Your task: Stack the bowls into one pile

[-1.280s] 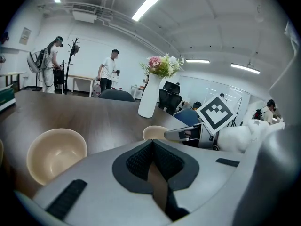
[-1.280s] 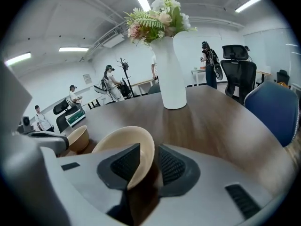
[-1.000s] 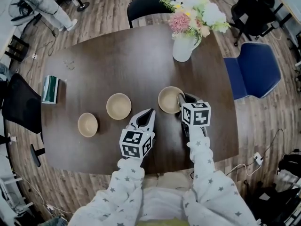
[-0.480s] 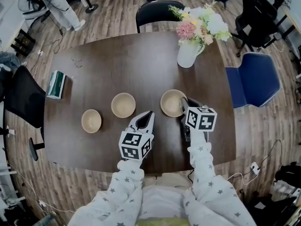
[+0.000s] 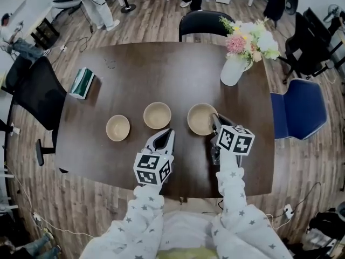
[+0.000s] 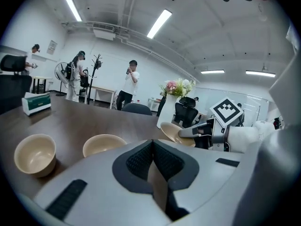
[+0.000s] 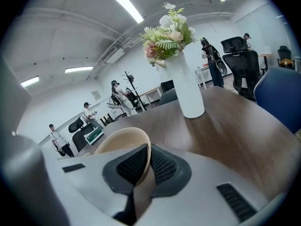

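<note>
Three beige bowls are on a dark wooden table. The left bowl and the middle bowl stand on the table, and both show in the left gripper view, left bowl and middle bowl. My right gripper is shut on the near rim of the right bowl, which hangs tilted just above the table. That rim sits between the pads of the right gripper. My left gripper is shut and empty, in front of the middle bowl, with its jaws pressed together.
A white vase of flowers stands at the table's far right. A green box lies at the far left. A black chair stands behind the table, a blue chair to the right, another black chair to the left. People stand far off.
The right gripper has risen a little with the right bowl's rim in it, and the bowl now tilts. The left gripper has moved slightly forward and up. The view has shifted.
</note>
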`<state>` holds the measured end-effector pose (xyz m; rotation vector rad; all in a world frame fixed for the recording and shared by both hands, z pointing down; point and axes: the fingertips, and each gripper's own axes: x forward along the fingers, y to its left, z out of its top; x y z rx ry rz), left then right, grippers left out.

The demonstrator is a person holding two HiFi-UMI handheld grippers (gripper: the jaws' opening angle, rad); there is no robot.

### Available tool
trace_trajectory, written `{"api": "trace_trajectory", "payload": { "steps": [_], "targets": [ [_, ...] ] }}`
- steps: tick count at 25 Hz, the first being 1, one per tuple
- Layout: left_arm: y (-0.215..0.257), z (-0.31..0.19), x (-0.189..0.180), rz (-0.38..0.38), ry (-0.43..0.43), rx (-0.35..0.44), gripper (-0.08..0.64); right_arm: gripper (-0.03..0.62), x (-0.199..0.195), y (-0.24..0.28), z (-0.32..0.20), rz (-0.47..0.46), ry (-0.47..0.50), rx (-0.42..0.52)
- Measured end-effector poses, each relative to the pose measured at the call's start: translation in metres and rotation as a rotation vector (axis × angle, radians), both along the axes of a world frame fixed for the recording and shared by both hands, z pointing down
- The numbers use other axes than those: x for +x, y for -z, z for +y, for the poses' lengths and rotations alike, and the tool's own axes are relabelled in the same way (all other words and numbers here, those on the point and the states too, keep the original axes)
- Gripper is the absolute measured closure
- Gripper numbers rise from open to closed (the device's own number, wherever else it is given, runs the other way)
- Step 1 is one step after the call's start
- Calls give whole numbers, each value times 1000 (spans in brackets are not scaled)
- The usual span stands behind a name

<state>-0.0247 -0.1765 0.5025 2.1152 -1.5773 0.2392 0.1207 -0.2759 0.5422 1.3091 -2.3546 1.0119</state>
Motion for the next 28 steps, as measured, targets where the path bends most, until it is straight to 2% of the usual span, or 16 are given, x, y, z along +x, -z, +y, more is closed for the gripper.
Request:
{"api": "trace_trajectory", "payload": {
  "steps": [10, 22, 28],
  "targets": [
    [0, 14, -50, 8, 95, 3, 534, 558, -68, 8, 9, -39, 83, 6],
    [-8, 24, -97, 15, 98, -37, 534, 558, -137, 7, 8, -40, 116, -2],
    [-16, 27, -110, 19, 88, -57, 534, 558, -169, -8, 7, -6, 146, -12]
  ]
}}
